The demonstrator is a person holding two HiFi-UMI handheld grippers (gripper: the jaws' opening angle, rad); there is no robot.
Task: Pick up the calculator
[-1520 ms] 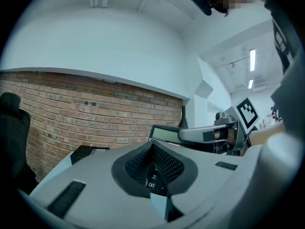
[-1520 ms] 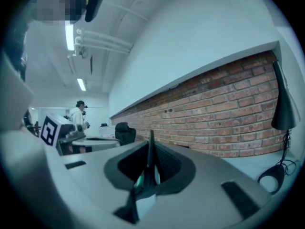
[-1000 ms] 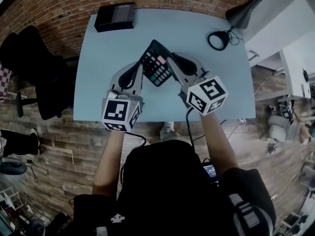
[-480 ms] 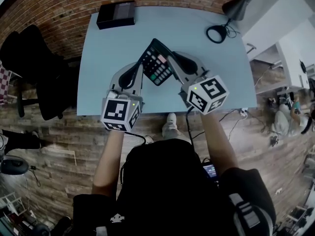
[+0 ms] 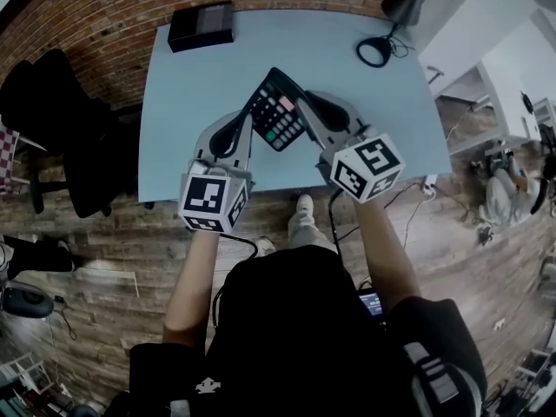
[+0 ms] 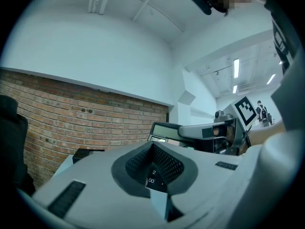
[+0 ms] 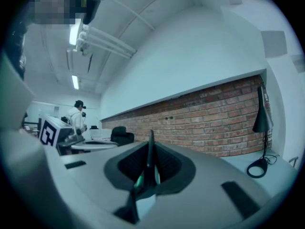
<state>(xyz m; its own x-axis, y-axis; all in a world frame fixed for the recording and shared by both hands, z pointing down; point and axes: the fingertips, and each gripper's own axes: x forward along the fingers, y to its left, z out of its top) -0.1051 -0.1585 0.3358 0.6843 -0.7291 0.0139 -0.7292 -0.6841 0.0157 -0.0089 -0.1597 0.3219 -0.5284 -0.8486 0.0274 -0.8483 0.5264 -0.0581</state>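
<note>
Pale blue surface (image 5: pixel 200 85) below, brick wall (image 6: pixel 71 109) beyond. Calculator (image 5: pixel 276 111) hangs tilted over its near half, between both grippers. Left gripper (image 5: pixel 246 127) jaws clamp a key corner; its own view shows me "2" and "00". Right gripper (image 5: pixel 306 118) view gives only the thin edge, pinched narrow. Black box (image 5: pixel 201 26) sits at the far corner.

left tongs (image 5: pixel 245 124), right tongs (image 5: pixel 306 114) clamped, level.

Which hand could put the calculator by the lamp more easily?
Right, probably. The left gripper and right gripper both grip the calculator, but the lamp stands nearer the right one.
</note>
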